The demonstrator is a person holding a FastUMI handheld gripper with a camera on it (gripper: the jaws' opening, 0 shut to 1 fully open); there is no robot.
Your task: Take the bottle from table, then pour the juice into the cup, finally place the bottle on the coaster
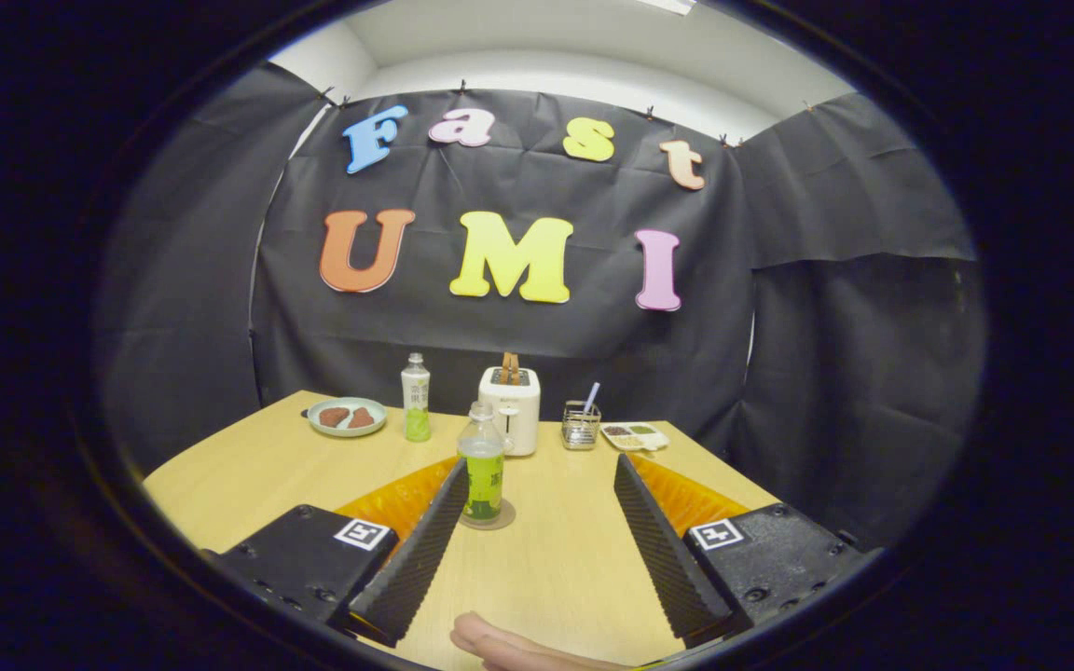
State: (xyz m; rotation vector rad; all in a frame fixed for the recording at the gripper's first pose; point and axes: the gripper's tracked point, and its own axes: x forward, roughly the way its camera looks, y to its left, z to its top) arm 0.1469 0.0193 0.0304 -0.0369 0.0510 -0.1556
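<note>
The two-finger gripper (537,471) hangs level above the tabletop with its fingers spread wide apart, holding nothing. The ribbed inner pads (420,550) face each other across the open gap. Each finger is carried on a blocky housing bearing a small square marker. Below and between the fingers, part of the person's hand (509,645) shows, one finger lying sideways.

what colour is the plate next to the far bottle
Pale green, holding brown pieces; the plate shows best in the gripper view, left of the far bottle.
</note>
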